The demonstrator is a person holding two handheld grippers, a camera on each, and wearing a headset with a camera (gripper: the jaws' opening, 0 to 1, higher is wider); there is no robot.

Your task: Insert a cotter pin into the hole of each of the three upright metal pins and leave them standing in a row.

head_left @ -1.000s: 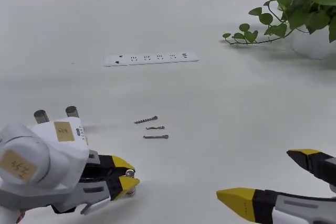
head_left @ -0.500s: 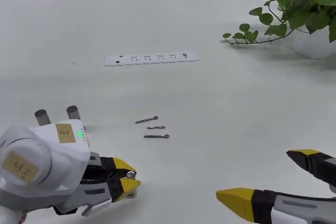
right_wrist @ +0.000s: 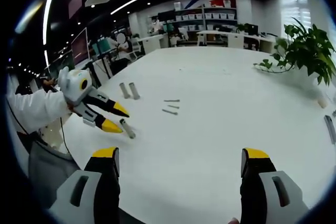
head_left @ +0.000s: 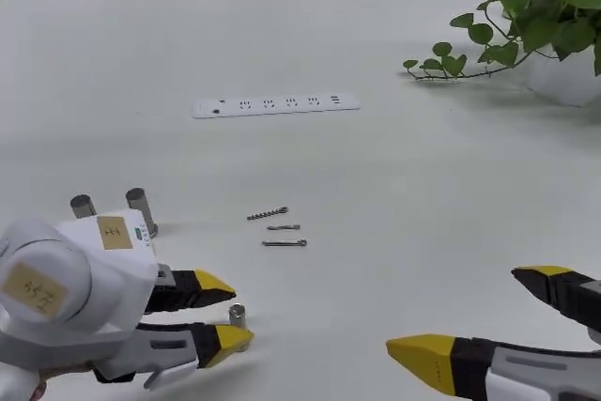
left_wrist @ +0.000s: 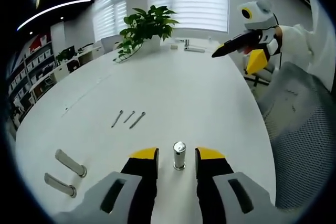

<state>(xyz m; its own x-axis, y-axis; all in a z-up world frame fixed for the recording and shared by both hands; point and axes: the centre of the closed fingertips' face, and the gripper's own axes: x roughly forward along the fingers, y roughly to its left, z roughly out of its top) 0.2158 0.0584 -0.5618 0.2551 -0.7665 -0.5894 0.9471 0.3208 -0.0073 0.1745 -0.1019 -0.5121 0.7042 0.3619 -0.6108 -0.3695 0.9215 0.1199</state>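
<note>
Head view of a white workbench. At 7 o'clock the left gripper has its jaws parted, with one upright metal pin standing free between them, touched by neither. A second pin and a third pin stand at 9 o'clock. Three cotter pins lie just below centre. At 5 o'clock the right gripper is spread wide and holds nothing. The risk is that a jaw drawn sideways clips the free pin and topples it — spoiling the row.
</note>
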